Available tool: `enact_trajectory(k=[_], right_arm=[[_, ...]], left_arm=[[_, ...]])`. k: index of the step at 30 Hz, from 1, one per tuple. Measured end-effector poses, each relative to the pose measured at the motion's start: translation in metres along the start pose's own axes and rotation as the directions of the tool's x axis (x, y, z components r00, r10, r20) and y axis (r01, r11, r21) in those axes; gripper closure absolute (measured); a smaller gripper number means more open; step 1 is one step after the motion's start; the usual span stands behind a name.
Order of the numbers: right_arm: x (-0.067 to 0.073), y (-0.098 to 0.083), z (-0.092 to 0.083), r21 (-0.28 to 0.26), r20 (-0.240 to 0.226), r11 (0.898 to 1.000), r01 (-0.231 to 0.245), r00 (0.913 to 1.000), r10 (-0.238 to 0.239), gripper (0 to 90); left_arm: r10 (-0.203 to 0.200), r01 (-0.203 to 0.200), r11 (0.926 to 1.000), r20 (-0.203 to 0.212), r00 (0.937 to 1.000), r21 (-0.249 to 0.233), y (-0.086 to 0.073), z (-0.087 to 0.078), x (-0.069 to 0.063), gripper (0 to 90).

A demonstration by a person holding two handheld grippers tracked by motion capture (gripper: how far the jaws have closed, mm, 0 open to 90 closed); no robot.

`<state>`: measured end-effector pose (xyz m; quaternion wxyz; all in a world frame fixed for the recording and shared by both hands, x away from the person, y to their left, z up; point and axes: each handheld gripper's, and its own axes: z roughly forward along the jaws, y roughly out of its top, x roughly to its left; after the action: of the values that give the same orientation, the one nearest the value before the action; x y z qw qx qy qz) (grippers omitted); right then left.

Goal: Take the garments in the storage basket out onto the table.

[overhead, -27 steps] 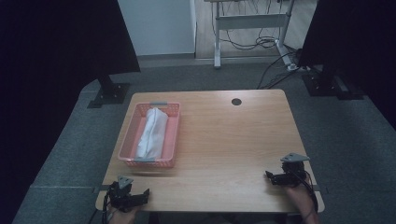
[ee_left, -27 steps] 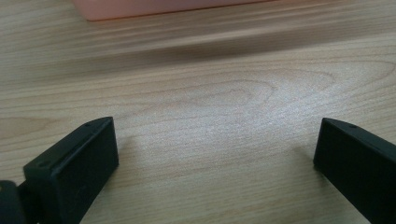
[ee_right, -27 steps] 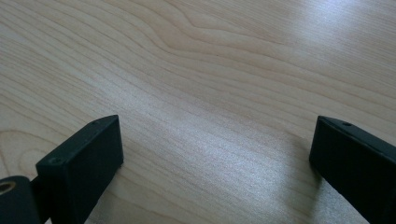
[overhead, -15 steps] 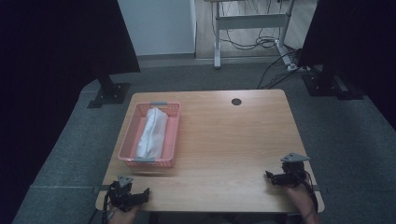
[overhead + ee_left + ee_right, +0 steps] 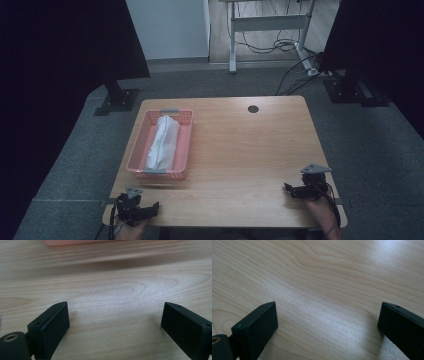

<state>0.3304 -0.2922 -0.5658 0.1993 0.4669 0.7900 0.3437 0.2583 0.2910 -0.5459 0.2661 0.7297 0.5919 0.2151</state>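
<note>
Pink plastic lattice basket point(image 5: 186, 142), rectangular, upright at nine o'clock on the table, long side running toward twelve, white crumpled cloth bundle point(image 5: 163, 142) lying lengthwise inside, reaching from the far wall almost to the near wall

On my screen the wooden table point(image 5: 240, 165) stands on grey carpet point(image 5: 370, 150). I see a small dark round hole point(image 5: 253, 108) near the table's far edge. Beyond it there's a white desk frame point(image 5: 270, 22) with loose cables point(image 5: 280, 47), and black stands point(image 5: 116, 97) sit at either side.
</note>
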Motion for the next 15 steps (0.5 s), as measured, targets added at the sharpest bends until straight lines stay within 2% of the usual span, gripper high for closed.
enact_trajectory(k=[8, 15], right_arm=[[0.0, 0.0, 0.0, 0.0, 0.0, 1.0, 0.0, 1.0, 0.0, 2.3], [0.0, 0.0, 0.0, 0.0, 0.0, 1.0, 0.0, 1.0, 0.0, 2.3]], left_arm=[[-0.012, 0.013, 0.9998, 0.045, 0.9989, -0.018, 0.008, -0.009, 0.0, 7.8], [-0.04, 0.041, 0.9987, 0.05, 0.9979, -0.03, 0.014, -0.015, 0.0, 7.9]])
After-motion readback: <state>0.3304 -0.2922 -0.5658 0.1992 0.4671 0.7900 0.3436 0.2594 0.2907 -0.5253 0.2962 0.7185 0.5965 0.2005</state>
